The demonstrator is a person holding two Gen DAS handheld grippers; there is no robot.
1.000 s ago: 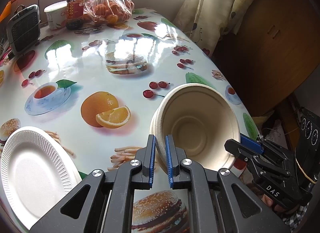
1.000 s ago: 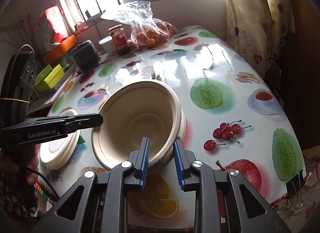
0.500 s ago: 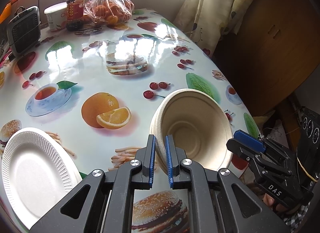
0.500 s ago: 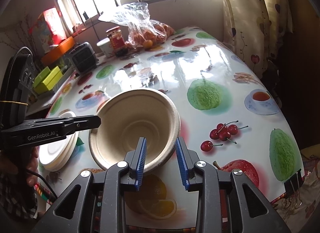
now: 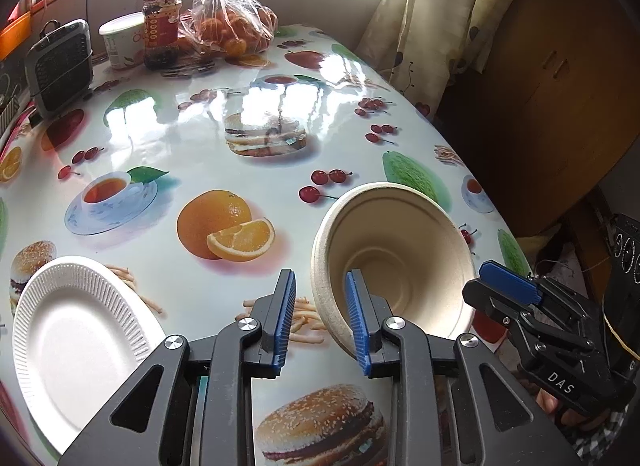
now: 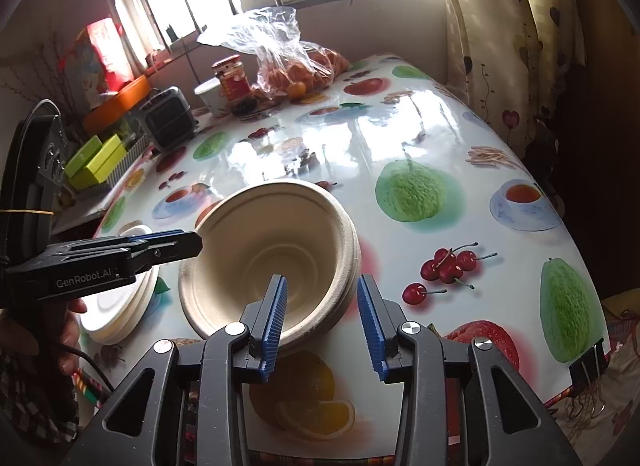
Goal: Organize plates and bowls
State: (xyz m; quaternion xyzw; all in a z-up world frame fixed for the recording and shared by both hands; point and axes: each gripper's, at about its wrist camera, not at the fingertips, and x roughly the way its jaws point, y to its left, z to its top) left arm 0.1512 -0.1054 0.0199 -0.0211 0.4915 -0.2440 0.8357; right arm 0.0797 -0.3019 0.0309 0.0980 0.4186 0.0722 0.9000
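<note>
1. Both sets of jaws have just been opening: a second ago the left gripper (image 5: 320,320) pinched the near rim of the bowls (image 5: 394,262) and now stands spread, the rim between its pads with a gap on the left side.
2. Spread too is the right gripper (image 6: 322,316), astride the opposite rim of the bowls (image 6: 272,250); neither pad clearly presses it, though the lens distorts here.
3. Nested in a short stack, the bowls sit on the counter (image 5: 240,113) near its front edge, apparently lower than a second ago.
4. White plates (image 5: 76,340) lie stacked at the left, apart from the bowls.
5. Farther back stand a jar (image 5: 161,27), a tub (image 5: 120,39) and a bag of oranges (image 5: 228,21).
</note>
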